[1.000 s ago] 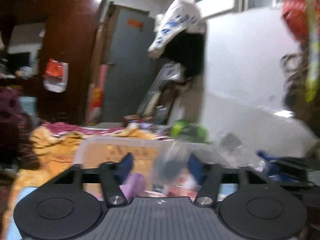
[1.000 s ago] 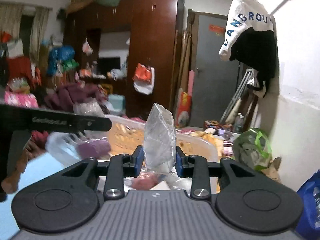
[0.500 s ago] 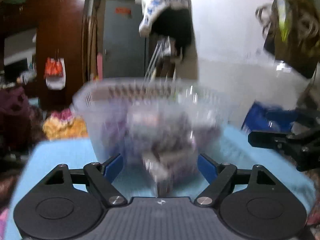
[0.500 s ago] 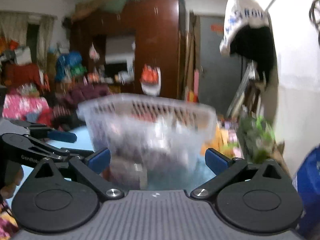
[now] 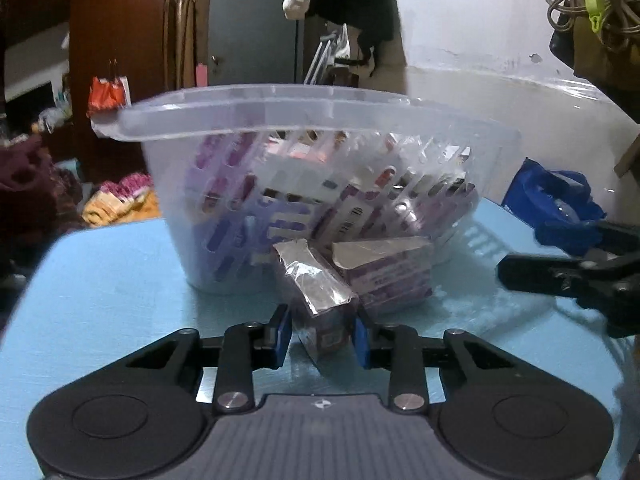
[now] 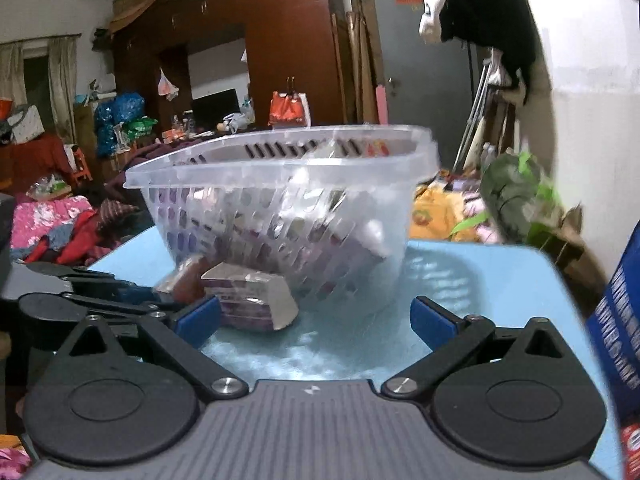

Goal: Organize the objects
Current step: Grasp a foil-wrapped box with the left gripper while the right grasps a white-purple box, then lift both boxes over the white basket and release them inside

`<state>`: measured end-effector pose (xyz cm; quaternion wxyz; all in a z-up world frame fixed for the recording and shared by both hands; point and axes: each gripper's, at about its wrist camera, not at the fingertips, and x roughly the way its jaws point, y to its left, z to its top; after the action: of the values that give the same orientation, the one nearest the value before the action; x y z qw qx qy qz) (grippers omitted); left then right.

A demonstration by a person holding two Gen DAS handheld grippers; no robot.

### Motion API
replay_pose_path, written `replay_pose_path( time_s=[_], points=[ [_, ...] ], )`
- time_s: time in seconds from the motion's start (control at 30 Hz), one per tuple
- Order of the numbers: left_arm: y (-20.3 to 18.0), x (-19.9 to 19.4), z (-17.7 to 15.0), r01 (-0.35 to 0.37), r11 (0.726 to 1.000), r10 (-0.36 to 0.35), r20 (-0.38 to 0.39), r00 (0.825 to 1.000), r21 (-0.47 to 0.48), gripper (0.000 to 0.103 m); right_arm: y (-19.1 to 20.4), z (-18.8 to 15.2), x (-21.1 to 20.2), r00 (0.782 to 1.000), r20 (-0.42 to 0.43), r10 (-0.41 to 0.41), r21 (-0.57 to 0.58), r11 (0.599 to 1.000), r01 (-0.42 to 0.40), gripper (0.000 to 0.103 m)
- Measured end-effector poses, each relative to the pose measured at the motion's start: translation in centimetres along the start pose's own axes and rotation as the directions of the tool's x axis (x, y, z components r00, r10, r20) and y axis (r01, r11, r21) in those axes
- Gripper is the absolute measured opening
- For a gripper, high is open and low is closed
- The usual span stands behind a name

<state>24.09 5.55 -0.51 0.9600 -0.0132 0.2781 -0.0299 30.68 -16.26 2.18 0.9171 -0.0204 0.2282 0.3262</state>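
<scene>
A clear slotted plastic basket (image 5: 256, 108) holding several purple and white packets stands on a light blue table (image 5: 100, 280). Two wrapped purple boxes lie in front of it. My left gripper (image 5: 320, 336) is closed around the nearer box (image 5: 320, 304), its blue pads at both sides. The second box (image 5: 388, 276) lies just right of it. In the right wrist view the basket (image 6: 280, 168) is ahead, the second box (image 6: 252, 300) lies left of centre, and my right gripper (image 6: 316, 316) is wide open and empty. The left gripper's fingers (image 6: 100, 284) reach in from the left.
A blue bag (image 5: 556, 200) sits at the table's right edge, also in the right wrist view (image 6: 616, 312). A white wall (image 5: 480, 40) stands close on the right. A dark wardrobe (image 6: 288, 48), clothes piles (image 6: 60, 228) and a green plant (image 6: 516, 192) lie beyond the table.
The right gripper let go of the clear packet it held and opened wide. Both grippers dropped to table level. The left gripper closed from wide open onto the nearer wrapped box.
</scene>
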Motion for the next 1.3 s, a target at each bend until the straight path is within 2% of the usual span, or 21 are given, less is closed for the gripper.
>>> replay_pose_path(
  time_s=[0.07, 0.27, 0.47, 0.57, 0.63, 0.73, 0.87, 1.0, 1.1, 1.2, 1.3],
  points=[
    [1.0, -0.7, -0.2, -0.002, 1.0, 0.003, 0.011, 1.0, -0.018, 0.035, 0.6, -0.1, 0.9, 0.999, -0.026, 0.024, -0.001, 1.0, -0.024, 0.103],
    [3.1, -1.3, -0.4, -0.034, 0.998, 0.035, 0.013, 0.999, -0.059, 0.035, 3.6, 0.1, 3.7, 0.997, -0.081, 0.014, -0.05, 0.999, -0.018, 0.103],
    [4.0, -1.2, -0.1, -0.026, 0.997, 0.026, 0.005, 1.0, -0.073, 0.035, 5.7, 0.4, 6.1, 0.991, -0.122, -0.05, -0.106, 0.994, 0.037, 0.097],
    [3.8, -1.1, -0.1, -0.022, 0.997, 0.023, 0.007, 1.0, -0.074, 0.035, 5.4, 0.5, 6.0, 0.993, -0.114, -0.037, -0.073, 0.997, 0.028, 0.087],
    [3.9, -1.1, -0.2, -0.02, 0.997, 0.021, 0.005, 1.0, -0.075, 0.035, 5.1, 0.5, 6.0, 0.992, -0.12, -0.027, -0.061, 0.998, 0.019, 0.075],
    [3.9, -1.1, -0.2, -0.019, 0.997, 0.02, 0.008, 1.0, -0.072, 0.035, 4.9, 0.2, 5.3, 0.994, -0.111, -0.015, -0.071, 0.997, 0.007, 0.075],
    [3.8, -1.7, -0.3, -0.004, 0.997, 0.007, 0.045, 0.999, -0.071, 0.034, 5.5, -0.2, 3.7, 0.997, -0.069, -0.032, -0.113, 0.993, 0.024, 0.075],
    [3.7, -2.8, -0.8, 0.028, 0.996, -0.02, 0.1, 0.995, -0.079, 0.034, 5.9, -0.6, 2.1, 0.999, -0.03, -0.01, -0.143, 0.99, 0.006, 0.075],
    [3.5, -4.3, -1.1, 0.06, 0.995, -0.047, 0.15, 0.988, -0.083, 0.033, 6.1, -0.8, -0.1, 0.999, 0.033, 0.016, -0.159, 0.987, -0.011, 0.075],
    [3.0, -6.6, -0.8, 0.1, 0.992, -0.08, 0.223, 0.972, -0.079, 0.033, 5.8, -0.4, -3.4, 0.99, 0.12, 0.071, -0.149, 0.987, -0.053, 0.075],
    [2.6, -8.9, 1.5, 0.136, 0.988, -0.106, 0.307, 0.946, -0.077, 0.033, 5.2, 1.7, -6.4, 0.97, 0.223, 0.091, -0.146, 0.988, -0.059, 0.075]
  ],
)
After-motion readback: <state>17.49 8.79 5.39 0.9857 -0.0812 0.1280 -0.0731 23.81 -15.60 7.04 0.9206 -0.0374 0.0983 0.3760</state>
